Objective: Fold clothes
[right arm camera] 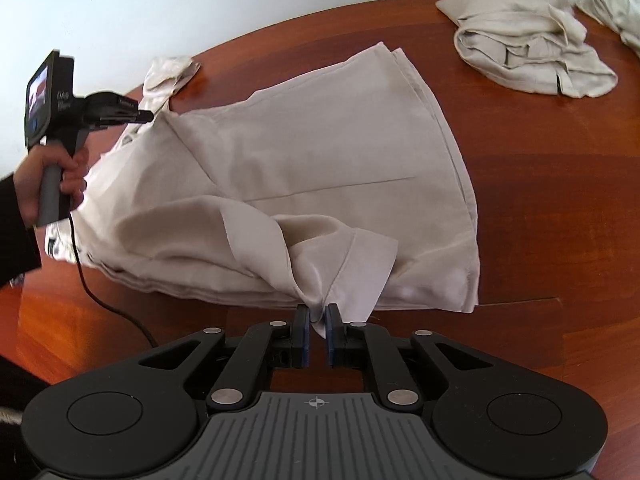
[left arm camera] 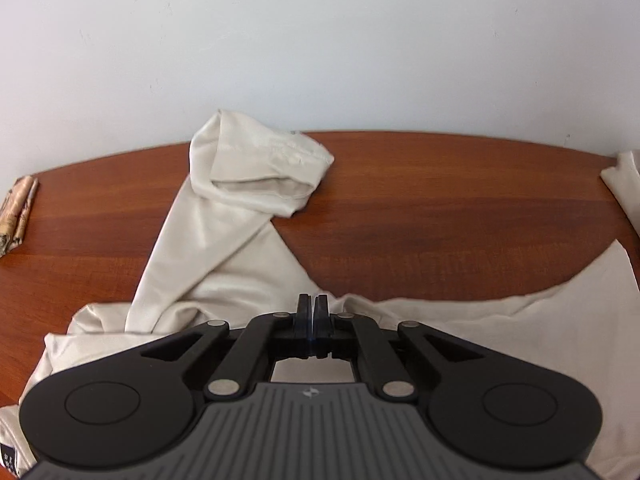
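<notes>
Beige satin shirt sprawls across your reddish wooden surface; your right hand-held gripper pinches its cuff at 6 o'clock, your left hand-held gripper is closed completely.

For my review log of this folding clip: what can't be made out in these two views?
- Left wrist view: whether the left gripper pinches the beige satin shirt; its own body hides the cloth beneath.
- Left wrist view: the patterned folded item, cut off by the left edge.
- Right wrist view: the crumpled beige garment pile, its type unclear; a further one is cut off at the right edge.
</notes>
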